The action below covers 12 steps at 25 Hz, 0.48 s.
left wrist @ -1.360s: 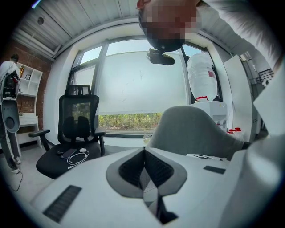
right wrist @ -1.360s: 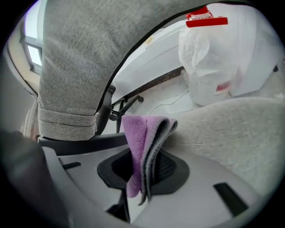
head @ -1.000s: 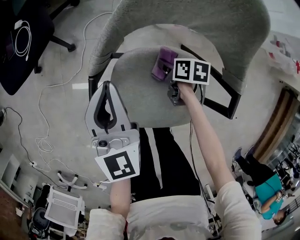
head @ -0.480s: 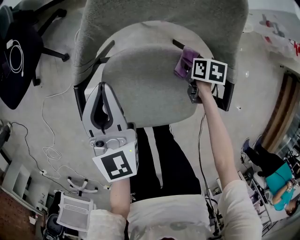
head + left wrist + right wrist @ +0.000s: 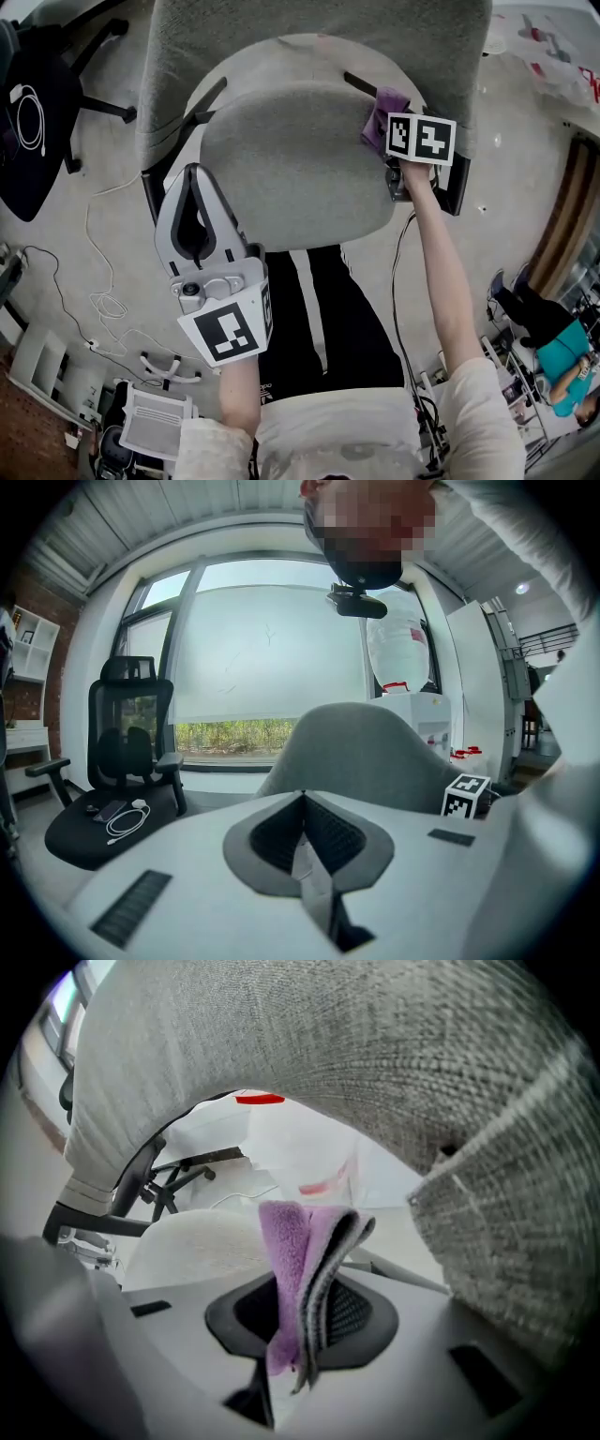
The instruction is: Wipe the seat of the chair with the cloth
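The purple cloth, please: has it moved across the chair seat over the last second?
Yes. Against the seat, the cloth has slid from the middle of the rear part to the seat's right edge.

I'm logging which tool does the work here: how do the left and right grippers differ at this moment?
The left gripper has its jaws together on nothing; the right gripper is clamped on a folded purple cloth. The left gripper is held by the front left of the seat, while the right gripper reaches to its right rear, by the backrest. Both carry a cube with square markers.
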{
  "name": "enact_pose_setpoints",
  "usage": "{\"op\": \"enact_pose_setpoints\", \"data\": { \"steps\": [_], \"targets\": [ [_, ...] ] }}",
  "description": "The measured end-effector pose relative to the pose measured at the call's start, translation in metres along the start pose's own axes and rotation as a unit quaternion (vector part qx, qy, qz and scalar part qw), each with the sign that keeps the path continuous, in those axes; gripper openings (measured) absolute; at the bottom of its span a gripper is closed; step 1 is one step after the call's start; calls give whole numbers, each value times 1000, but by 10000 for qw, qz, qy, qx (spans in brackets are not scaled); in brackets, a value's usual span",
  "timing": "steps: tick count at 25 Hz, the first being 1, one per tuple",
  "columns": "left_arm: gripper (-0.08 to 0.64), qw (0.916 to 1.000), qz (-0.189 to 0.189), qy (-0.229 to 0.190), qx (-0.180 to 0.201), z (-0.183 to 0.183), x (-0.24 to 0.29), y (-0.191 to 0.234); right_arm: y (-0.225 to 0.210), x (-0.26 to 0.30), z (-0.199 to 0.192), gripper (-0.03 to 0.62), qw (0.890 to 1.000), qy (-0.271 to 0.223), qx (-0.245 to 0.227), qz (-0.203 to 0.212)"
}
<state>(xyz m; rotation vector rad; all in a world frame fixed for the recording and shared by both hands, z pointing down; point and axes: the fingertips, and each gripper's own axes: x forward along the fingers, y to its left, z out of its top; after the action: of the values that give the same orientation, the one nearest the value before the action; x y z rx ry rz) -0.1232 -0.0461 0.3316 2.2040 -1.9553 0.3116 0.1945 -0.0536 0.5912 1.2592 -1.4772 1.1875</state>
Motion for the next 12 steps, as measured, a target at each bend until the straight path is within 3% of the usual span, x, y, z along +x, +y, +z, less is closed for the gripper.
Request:
{"op": "enact_pose_setpoints", "data": {
  "steps": [5, 8, 12],
  "targets": [
    [12, 9999, 102, -39, -19, 4, -4, 10, 5, -8, 4, 84, 9995, -103, 268, 131],
    [12, 9998, 188, -98, -44, 9, -8, 17, 29, -34, 18, 86, 9967, -414, 395, 580],
    [12, 9991, 374, -121, -127, 13, -17, 29, 94, -66, 22, 86, 9868, -704, 352, 1418]
  ]
}}
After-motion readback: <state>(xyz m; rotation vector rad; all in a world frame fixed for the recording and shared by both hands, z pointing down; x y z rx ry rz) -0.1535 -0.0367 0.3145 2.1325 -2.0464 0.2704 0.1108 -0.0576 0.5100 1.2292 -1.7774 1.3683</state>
